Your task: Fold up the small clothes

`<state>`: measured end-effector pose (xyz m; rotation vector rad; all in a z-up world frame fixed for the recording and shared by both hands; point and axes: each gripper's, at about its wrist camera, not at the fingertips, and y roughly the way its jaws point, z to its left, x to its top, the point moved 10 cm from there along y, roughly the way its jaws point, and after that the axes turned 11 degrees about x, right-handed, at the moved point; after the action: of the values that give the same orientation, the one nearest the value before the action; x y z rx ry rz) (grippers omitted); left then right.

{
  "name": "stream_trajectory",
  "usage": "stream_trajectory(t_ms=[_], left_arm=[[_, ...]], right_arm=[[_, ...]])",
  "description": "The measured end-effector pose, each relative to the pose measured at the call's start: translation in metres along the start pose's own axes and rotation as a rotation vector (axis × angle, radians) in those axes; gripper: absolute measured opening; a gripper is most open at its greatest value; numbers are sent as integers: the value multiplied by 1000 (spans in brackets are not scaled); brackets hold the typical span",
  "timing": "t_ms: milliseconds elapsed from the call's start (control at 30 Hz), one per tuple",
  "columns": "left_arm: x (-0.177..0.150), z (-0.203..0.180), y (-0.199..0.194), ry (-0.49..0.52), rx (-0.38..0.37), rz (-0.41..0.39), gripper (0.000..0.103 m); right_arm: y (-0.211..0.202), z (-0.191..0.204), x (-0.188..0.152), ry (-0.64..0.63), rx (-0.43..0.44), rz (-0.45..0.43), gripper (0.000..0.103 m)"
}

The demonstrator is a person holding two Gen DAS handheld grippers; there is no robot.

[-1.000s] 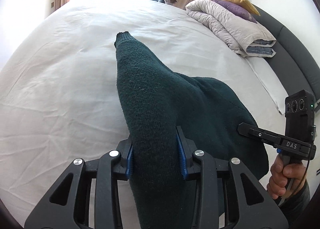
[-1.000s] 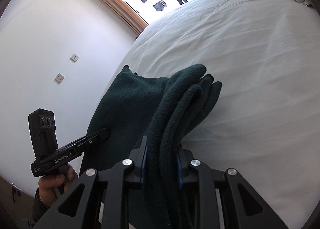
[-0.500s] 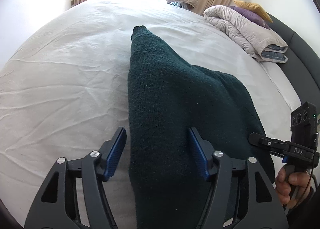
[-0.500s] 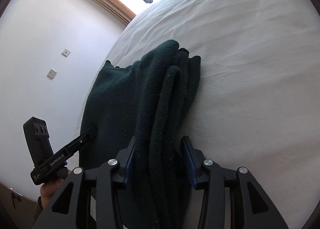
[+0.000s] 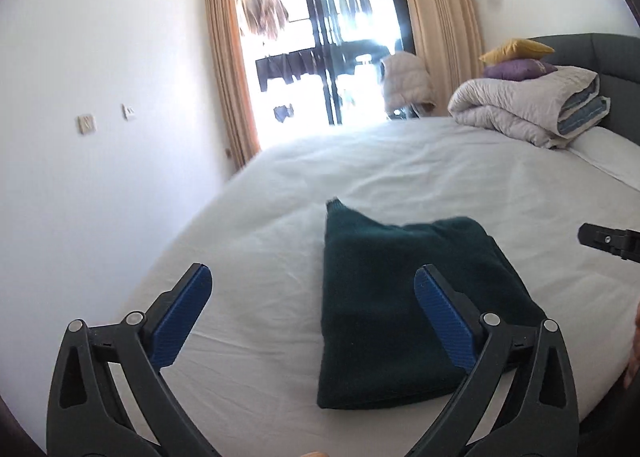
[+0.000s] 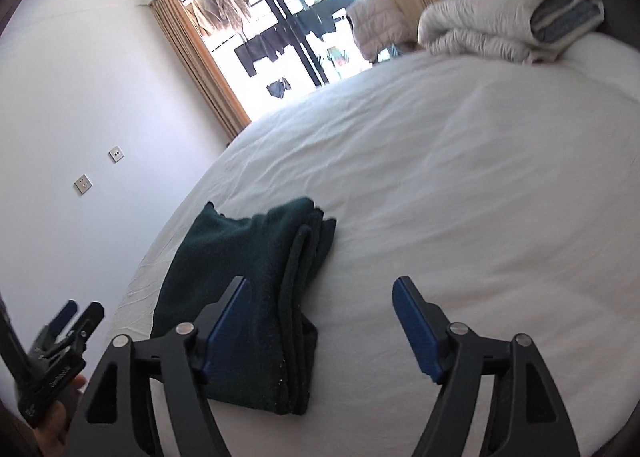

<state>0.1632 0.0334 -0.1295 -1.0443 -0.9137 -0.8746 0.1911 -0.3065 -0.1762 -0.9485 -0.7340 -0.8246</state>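
A dark green knitted sweater point(image 5: 400, 305) lies folded in a thick rectangle on the white bed sheet point(image 5: 400, 161), near the bed's front left edge. My left gripper point(image 5: 312, 273) hangs above and in front of it, jaws opening wide and nothing between the blue pads. The sweater's left edge sits behind the right finger. In the right wrist view the sweater point(image 6: 248, 265) lies behind the left finger of my right gripper point(image 6: 322, 283), whose jaws are also opening and hold nothing. The left gripper point(image 6: 76, 313) shows at the lower left, gripped by a hand point(image 6: 56, 429).
A folded grey duvet point(image 5: 532, 105) with a purple and a yellow pillow point(image 5: 516, 57) sits by the dark headboard point(image 5: 600, 45) at the far right. A puffy jacket point(image 5: 406, 81) and curtained window stand beyond the bed. A white wall point(image 5: 100, 157) runs along the left.
Both grippers let go of the green sweater, spread their jaws wide and drew back and tilted upward. The sweater now rests folded on the sheet.
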Motion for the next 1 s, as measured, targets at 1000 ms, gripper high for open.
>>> stream_trajectory(t_ms=[1000], left_arm=[[-15,-22,-18,-37,-48,275,103]], right_arm=[[-72,98,22,-340,-197,-42,103]])
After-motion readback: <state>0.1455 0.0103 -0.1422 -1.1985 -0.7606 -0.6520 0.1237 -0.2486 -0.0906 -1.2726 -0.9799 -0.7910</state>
